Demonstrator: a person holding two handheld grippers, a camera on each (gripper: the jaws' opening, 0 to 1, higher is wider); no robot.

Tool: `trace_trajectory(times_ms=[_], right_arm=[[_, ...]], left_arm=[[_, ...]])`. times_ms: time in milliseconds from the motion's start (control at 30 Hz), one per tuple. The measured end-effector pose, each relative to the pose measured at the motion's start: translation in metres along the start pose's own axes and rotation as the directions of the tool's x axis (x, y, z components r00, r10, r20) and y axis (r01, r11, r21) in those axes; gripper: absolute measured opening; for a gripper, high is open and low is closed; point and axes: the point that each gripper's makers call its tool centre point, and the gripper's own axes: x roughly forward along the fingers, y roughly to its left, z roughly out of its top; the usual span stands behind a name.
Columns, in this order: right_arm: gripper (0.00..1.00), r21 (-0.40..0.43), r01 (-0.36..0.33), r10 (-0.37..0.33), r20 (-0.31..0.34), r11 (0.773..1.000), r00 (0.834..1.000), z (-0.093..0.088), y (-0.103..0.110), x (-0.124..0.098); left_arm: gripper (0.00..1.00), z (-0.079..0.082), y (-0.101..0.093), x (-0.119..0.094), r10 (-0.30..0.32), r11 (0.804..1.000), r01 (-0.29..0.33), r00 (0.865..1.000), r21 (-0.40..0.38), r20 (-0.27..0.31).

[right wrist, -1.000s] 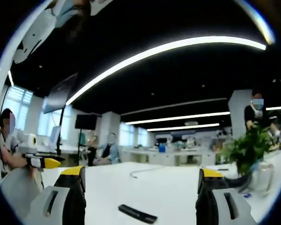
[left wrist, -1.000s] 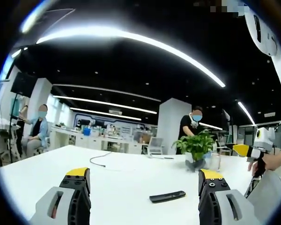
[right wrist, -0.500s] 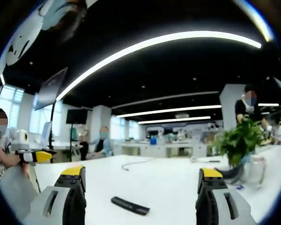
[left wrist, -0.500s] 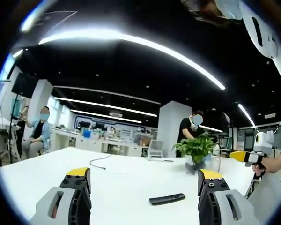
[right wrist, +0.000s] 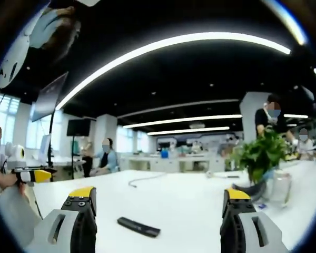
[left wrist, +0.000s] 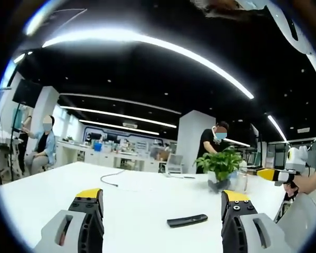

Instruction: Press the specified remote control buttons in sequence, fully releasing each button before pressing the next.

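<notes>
Between the wide-apart, empty fingers of the left gripper [left wrist: 162,203], the black remote control [left wrist: 187,220] lies flat on the white surface [left wrist: 137,197], buttons too small to discern; right gripper [right wrist: 160,201] likewise spread, empty; potted plant [right wrist: 260,158] beyond, pot blurred.
</notes>
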Motion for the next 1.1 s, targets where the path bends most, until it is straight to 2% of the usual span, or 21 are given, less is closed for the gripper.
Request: trace_trajectory(times_ms=[233, 500, 700, 767, 800, 867, 933, 1100], right_arm=[[0.98, 0.013, 0.007, -0.007, -0.021, 1.0, 1.0, -0.003, 0.001, 0.0], [0.98, 0.001, -0.047, 0.047, -0.066, 0.999, 0.997, -0.009, 0.014, 0.002], [0.99, 0.01, -0.061, 0.061, -0.038, 0.998, 0.997, -0.002, 0.017, -0.001], [0.97, 0.045, -0.083, 0.086, -0.068, 0.996, 0.994, -0.007, 0.021, -0.002], [0.95, 0.065, -0.088, 0.095, -0.102, 0.994, 0.99, -0.012, 0.022, -0.003], [0.89, 0.067, -0.103, 0.11, -0.106, 0.992, 0.988, -0.012, 0.023, -0.004], [0.83, 0.053, -0.11, 0.116, -0.11, 0.993, 0.987, -0.011, 0.025, -0.007], [0.86, 0.063, -0.125, 0.131, -0.1, 0.99, 0.986, -0.01, 0.025, -0.008]], left_arm=[[0.94, 0.002, 0.001, -0.002, 0.001, 1.0, -0.001, 1.0, -0.01, 0.012], [0.94, 0.008, 0.002, -0.004, 0.016, 1.0, -0.016, 0.999, 0.003, 0.05], [0.94, 0.007, 0.004, -0.005, 0.027, 0.999, -0.027, 0.999, 0.017, 0.038], [0.9, 0.004, 0.011, -0.008, 0.069, 0.997, -0.069, 0.997, 0.03, 0.02], [0.88, 0.003, 0.014, -0.009, 0.077, 0.997, -0.077, 0.997, 0.015, 0.017], [0.85, 0.003, 0.015, -0.01, 0.075, 0.996, -0.074, 0.997, -0.042, 0.019], [0.85, 0.004, 0.015, -0.011, 0.081, 0.996, -0.08, 0.996, -0.025, 0.024], [0.84, 0.0, 0.013, -0.01, 0.076, 0.997, -0.076, 0.997, 0.01, -0.006]])
